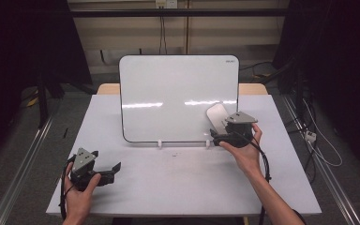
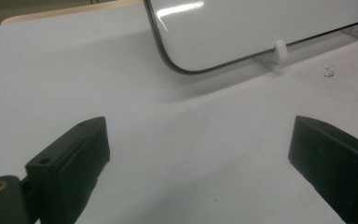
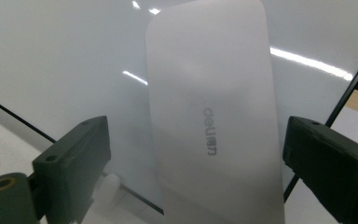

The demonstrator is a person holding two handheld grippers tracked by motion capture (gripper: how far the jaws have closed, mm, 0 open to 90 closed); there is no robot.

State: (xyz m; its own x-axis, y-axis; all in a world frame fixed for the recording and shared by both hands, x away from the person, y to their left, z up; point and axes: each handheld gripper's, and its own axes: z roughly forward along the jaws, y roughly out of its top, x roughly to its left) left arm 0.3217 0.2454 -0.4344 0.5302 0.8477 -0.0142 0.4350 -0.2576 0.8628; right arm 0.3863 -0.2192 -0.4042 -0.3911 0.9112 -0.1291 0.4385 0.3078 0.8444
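Note:
A white board [image 1: 178, 98] with a dark rim stands upright on the white table [image 1: 178, 187]. A white oblong eraser [image 1: 216, 116] with grey lettering rests against the board's lower right part. My right gripper [image 1: 218, 136] is just below it. In the right gripper view the eraser [image 3: 214, 116] lies between the two black jaws of the right gripper [image 3: 196, 161], which stand wide apart with gaps at both sides, so it is open. The left gripper [image 1: 114, 171] rests low at the table's front left, open with nothing between its jaws [image 2: 198, 154].
Small white clip feet [image 1: 160, 143] hold the board's bottom edge, one seen close in the left gripper view [image 2: 279, 51]. A few dark specks [image 2: 328, 71] lie on the table in front of the board. Cables trail from both grippers. Dark curtains flank the table.

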